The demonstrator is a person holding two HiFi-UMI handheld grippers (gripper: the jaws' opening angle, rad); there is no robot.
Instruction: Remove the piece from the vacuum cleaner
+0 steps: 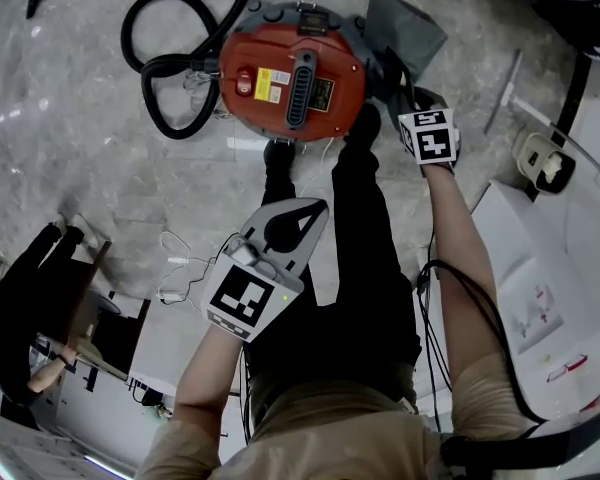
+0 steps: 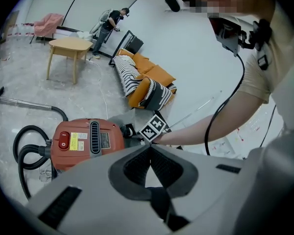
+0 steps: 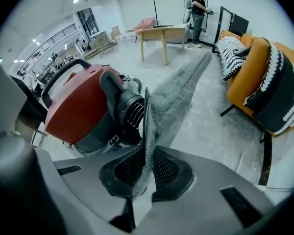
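Note:
A red vacuum cleaner (image 1: 290, 73) sits on the marble floor, also seen in the left gripper view (image 2: 88, 141) and close up in the right gripper view (image 3: 83, 106). A grey mesh filter piece (image 1: 405, 28) stands off its right side. My right gripper (image 1: 398, 86) points steeply down and is shut on the lower edge of this piece (image 3: 179, 92), which rises as a thin sheet between the pads of the gripper (image 3: 146, 153). My left gripper (image 1: 318, 206) hangs nearer to me, above the legs, with its jaws (image 2: 149, 147) closed tip to tip on nothing.
A black hose (image 1: 170, 68) loops left of the vacuum. The holder's black shoes (image 1: 365, 123) stand right against it. White cables (image 1: 180, 268) lie on the floor, and a metal wand (image 1: 505, 88) lies to the right. Another person (image 1: 30, 298) is at the left. An orange sofa (image 2: 147, 82) stands beyond.

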